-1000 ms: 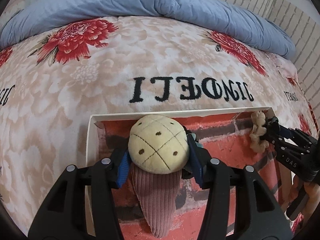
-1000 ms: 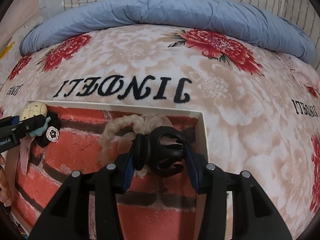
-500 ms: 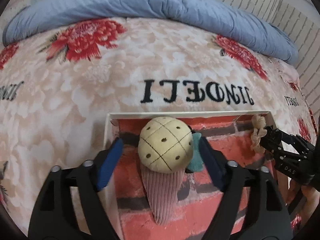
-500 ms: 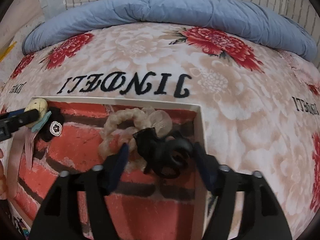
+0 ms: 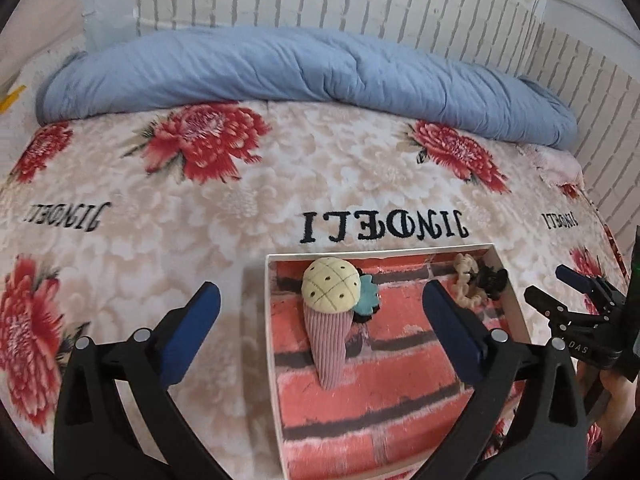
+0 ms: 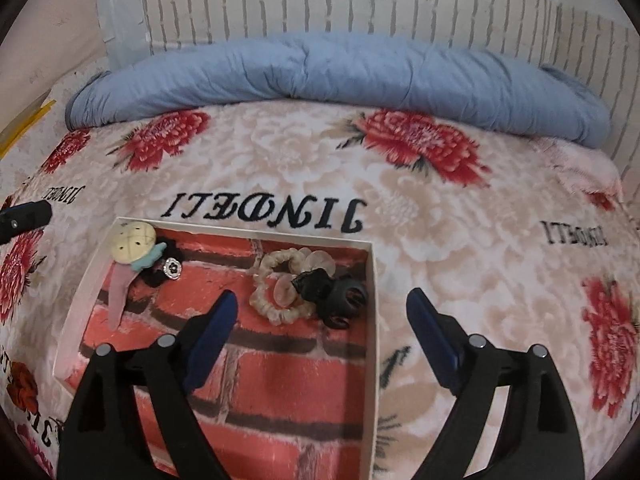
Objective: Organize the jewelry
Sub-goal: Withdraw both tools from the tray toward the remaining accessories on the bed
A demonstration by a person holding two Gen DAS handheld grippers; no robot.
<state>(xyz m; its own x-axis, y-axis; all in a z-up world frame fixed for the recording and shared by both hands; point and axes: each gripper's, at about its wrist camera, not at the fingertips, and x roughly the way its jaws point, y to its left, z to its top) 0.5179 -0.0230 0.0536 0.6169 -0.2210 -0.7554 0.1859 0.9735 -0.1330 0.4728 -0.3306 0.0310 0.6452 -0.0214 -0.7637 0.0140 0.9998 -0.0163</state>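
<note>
A shallow white box [image 5: 269, 320] with a red brick-print floor lies on the bed. An ice-cream-shaped plush hair clip [image 5: 328, 312] lies in its far left corner, over a teal piece [image 5: 366, 295]; it also shows in the right wrist view [image 6: 130, 256]. A black claw clip [image 6: 340, 294] and a beige scrunchie [image 6: 276, 280] lie in the far right corner, also seen in the left wrist view [image 5: 490, 278]. A small black-and-silver flower brooch [image 6: 173, 269] lies beside the plush clip. My left gripper [image 5: 320, 330] is open and empty above the box. My right gripper [image 6: 322, 330] is open and empty, pulled back from the claw clip.
The bed is covered by a beige blanket [image 5: 224, 216] with red flowers and black lettering. A folded blue quilt [image 5: 304, 68] lies along the far side against a white slatted wall [image 6: 360, 4]. The right gripper shows at the right edge of the left wrist view [image 5: 576, 308].
Both grippers opened and let go: the left released the plush clip, the right released the black claw clip. Both then rose and drew back from the box.
</note>
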